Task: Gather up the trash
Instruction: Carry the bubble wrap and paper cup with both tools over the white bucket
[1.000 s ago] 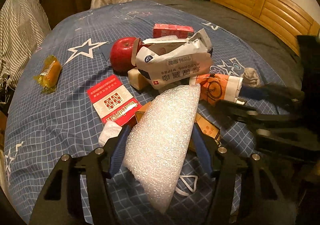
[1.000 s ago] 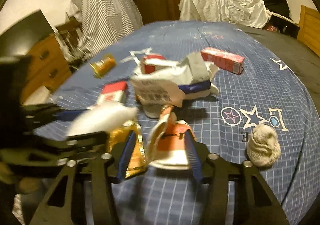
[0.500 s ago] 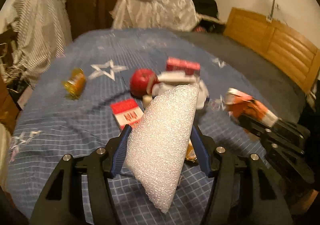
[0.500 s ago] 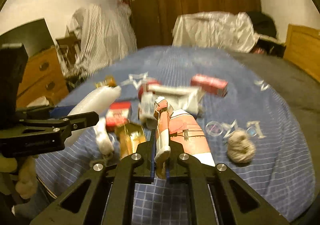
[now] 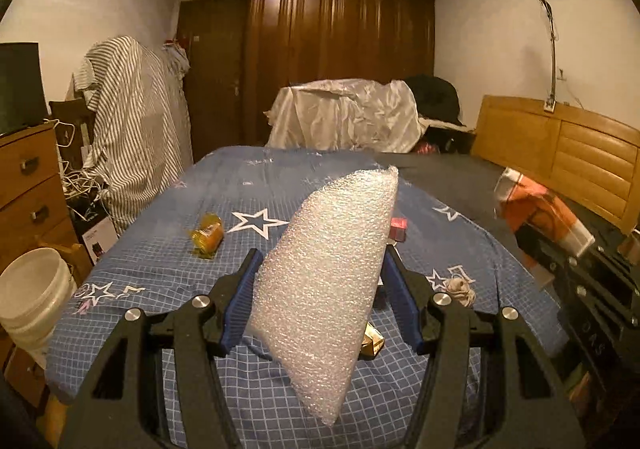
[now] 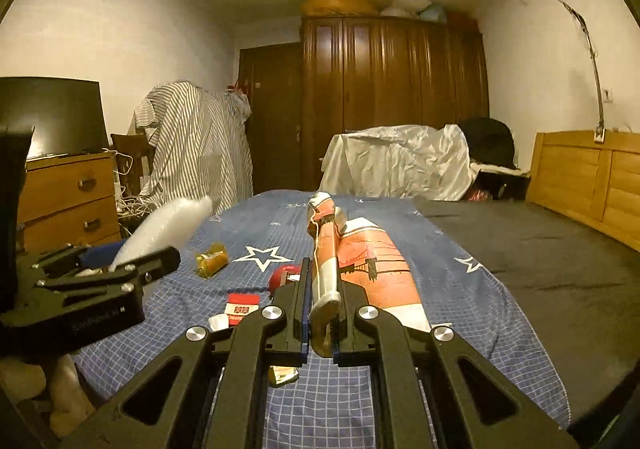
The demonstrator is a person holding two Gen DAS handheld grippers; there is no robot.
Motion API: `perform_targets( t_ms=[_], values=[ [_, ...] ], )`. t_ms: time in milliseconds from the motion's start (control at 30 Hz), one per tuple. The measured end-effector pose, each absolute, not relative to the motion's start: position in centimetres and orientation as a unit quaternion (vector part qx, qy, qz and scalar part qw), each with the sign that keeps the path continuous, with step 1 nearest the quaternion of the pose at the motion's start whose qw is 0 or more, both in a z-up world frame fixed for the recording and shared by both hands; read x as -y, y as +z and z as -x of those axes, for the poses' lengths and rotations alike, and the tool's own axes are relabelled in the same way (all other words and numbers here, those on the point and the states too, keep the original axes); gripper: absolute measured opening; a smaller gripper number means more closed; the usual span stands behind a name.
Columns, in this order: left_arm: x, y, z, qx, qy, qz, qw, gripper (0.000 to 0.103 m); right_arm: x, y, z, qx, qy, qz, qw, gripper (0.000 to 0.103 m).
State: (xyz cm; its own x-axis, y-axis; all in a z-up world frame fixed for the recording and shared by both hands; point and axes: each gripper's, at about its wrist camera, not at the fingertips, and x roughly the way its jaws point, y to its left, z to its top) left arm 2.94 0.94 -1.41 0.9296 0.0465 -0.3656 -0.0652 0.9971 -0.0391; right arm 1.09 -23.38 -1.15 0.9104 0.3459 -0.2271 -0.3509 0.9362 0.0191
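In the left wrist view, the left gripper point(image 5: 318, 301) grasps a bubble-wrap pouch point(image 5: 328, 273) between its blue pads; the pouch's long axis leans from about 6 o'clock at its lower tip to 1 o'clock at its top, well clear of the bed point(image 5: 160, 261). In the right wrist view, the right gripper point(image 6: 323, 303) is clenched on the folded edge of an orange-and-white paper bag point(image 6: 372, 265), whose length runs straight ahead along the fingers toward 12 o'clock.

Both hands being loaded, I judge the coming move to be a drop-off. A white bucket point(image 5: 32, 289) stands off the bed's edge at 9 o'clock from the left gripper, so that hand is the nearer.

Farther out on the bed, a yellow wrapper point(image 5: 207, 235) lies at 11 o'clock from the left jaws, uncollected.
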Motion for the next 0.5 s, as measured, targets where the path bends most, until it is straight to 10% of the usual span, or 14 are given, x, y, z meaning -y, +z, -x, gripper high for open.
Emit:
perform_targets(
  t_ms=[500],
  values=[
    [-4.1, 0.1, -2.0, -0.177, 0.060, 0.039, 0.982, 0.058, 22.4, 0.7, -2.1, -0.119, 0.216, 0.016, 0.969, 0.008]
  ],
)
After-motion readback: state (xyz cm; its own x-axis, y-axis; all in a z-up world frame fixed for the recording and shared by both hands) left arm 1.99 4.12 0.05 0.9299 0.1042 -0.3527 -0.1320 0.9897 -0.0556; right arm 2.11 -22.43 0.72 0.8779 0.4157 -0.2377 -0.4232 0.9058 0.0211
